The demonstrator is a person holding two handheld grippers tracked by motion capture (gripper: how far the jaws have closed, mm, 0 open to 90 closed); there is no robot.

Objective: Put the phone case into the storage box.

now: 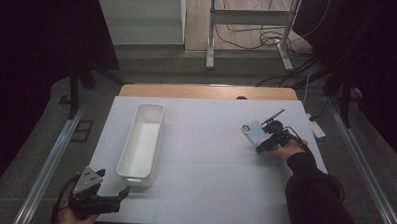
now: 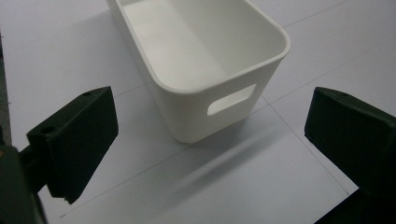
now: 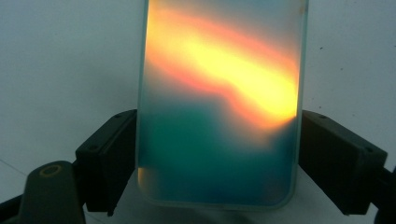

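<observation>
On the right side of the white mat (image 1: 210,157), the right gripper (image 1: 267,138) has a phone (image 1: 252,132) pinched between its jaws. From the right gripper view you can see both jaws pressed against the long edges of the phone (image 3: 218,116), one on each side near its rounded bottom end. Its case goes teal to a bright orange-yellow streak, pretty blurry up close. From the high view the phone sits low over the mat, can't really tell if it's touching or slightly lifted. The person's dark sleeve (image 1: 313,196) comes in from the bottom right.

Over at the near left corner, the left gripper (image 1: 111,196) hangs just off the mat's edge with its jaws spread wide, nothing between them. The grey plate (image 1: 86,179) sits on top of it. Its own view looks straight at the near end of the bin (image 2: 201,65), a long white one with a cutout handle slot (image 2: 232,99), and it's empty inside. The bin (image 1: 142,142) lies lengthwise on the left half of the mat, well apart from the phone, with the left gripper just beside its near end.
</observation>
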